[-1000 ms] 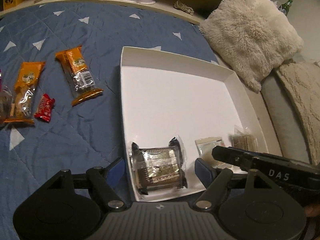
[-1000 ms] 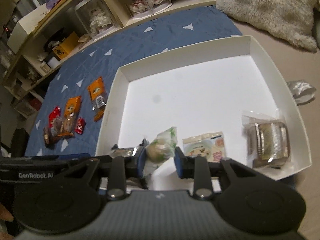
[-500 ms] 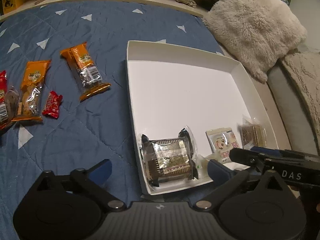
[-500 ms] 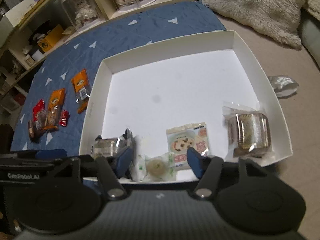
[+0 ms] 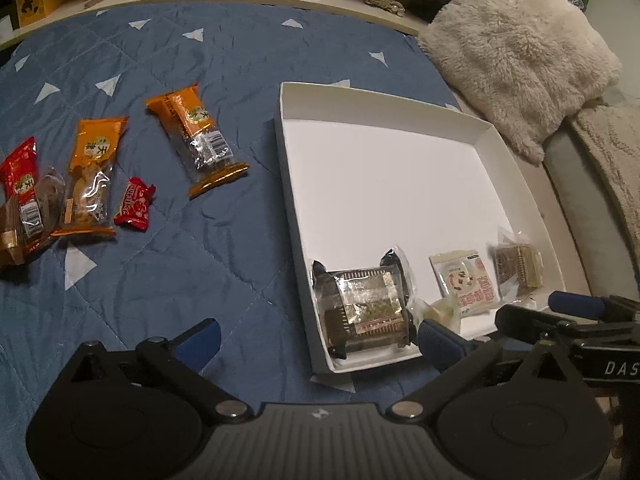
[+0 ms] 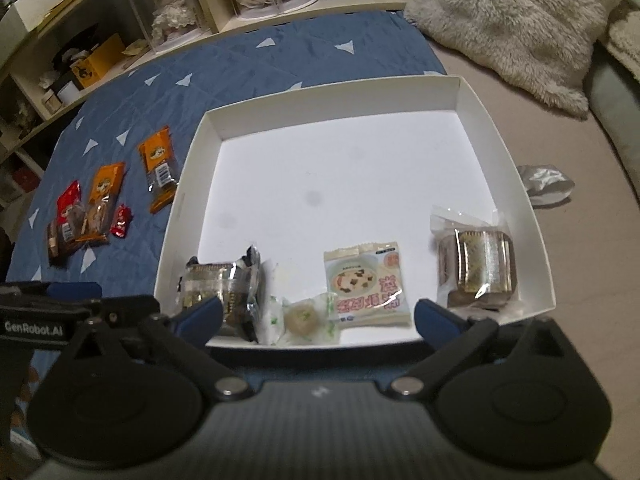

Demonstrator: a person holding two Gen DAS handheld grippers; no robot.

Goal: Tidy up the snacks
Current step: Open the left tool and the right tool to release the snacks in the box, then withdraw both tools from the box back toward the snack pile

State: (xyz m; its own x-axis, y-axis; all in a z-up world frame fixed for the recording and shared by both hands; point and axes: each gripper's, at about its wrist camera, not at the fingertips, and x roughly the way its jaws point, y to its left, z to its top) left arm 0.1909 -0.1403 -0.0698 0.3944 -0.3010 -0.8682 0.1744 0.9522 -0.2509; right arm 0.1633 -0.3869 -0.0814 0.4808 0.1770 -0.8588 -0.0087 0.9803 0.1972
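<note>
A: How many snacks were in the white box (image 6: 504, 152)?

B: Four, in a row along its bottom edge: a dark cake (image 6: 218, 286), a little round sweet (image 6: 302, 316), a cookie packet (image 6: 366, 282) and a clear-wrapped cake (image 6: 476, 260).

A: What was left?

B: Five snacks, I think. Two orange bars (image 5: 196, 140) (image 5: 92, 176), a small red candy (image 5: 134, 204) and two red packs (image 5: 24, 196) lay on the blue blanket (image 5: 224, 60), at the left of the frame.

A: And the grabbers?

B: The left gripper (image 5: 316, 340) and right gripper (image 6: 318, 318) had both just been opening. Their jaws were wide apart, holding nothing.

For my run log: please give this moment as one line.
left hand-held gripper: open | right hand-held gripper: open, just released round snack | white box: four snacks
</note>
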